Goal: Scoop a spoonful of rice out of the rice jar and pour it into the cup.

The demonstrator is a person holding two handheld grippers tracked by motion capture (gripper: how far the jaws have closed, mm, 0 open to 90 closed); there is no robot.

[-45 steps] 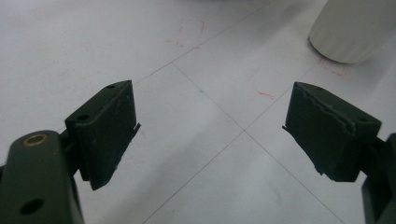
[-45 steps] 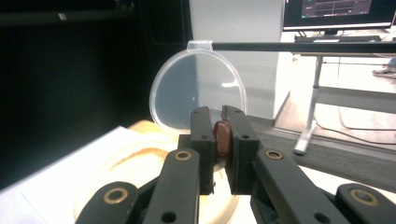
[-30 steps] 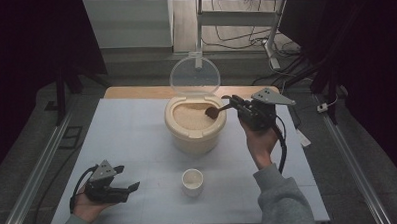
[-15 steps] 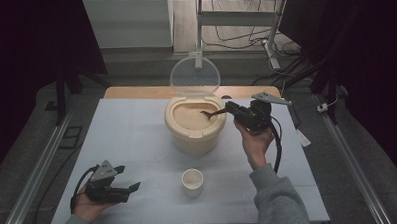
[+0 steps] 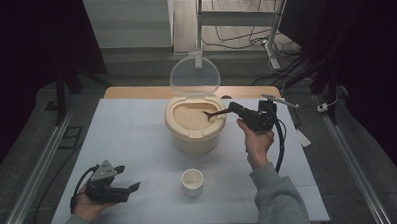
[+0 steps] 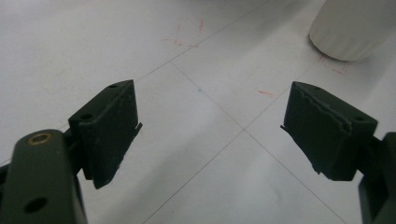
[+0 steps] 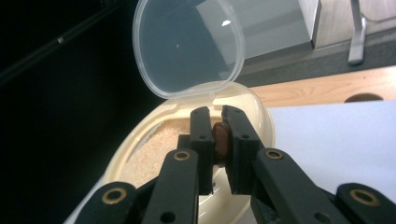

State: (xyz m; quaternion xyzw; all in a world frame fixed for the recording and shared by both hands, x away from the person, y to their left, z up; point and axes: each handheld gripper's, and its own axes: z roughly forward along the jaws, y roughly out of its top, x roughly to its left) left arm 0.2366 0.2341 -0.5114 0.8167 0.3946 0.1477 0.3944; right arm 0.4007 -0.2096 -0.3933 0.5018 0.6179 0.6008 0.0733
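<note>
Table [image 5: 137, 144]: white top ruled by thin grid lines, with a wooden strip along its far edge; it carries everything listed below.
Container [image 5: 195, 137]: cream tub standing at the middle of the table, a little toward the far side. Its opening shows pale, sandy grain [image 5: 189, 117] that fills it nearly to the rim. In the right gripper view the tub [image 7: 254, 112] sits directly behind the jaws.
Lid [image 5: 194, 76]: clear, rounded, hinged at the tub's far rim and standing upright and open; seen again in the right gripper view [image 7: 187, 46].
Right gripper [image 5: 235, 108]: held in the person's right hand [image 5: 256, 142] just right of the tub, pointing left over its rim. Its jaws are clamped on the handle end of a brown spoon.
Left gripper [image 5: 131, 180]: held low in the left hand [image 5: 87, 208] at the near left corner of the table, well apart from the tub. Its jaws stand wide apart with only bare table between them, as the left gripper view [image 6: 210, 123] confirms.
Cup [image 5: 192, 182]: small, white, standing near the front edge, in front of the tub; its lower wall shows at the upper right of the left gripper view [image 6: 350, 28].
Spoon [image 5: 214, 113]: dark brown, reaching from the right gripper out over the tub, its bowl down at the grain surface. In the right gripper view its brown handle [image 7: 219, 140] is pinched between the two pads.
</note>
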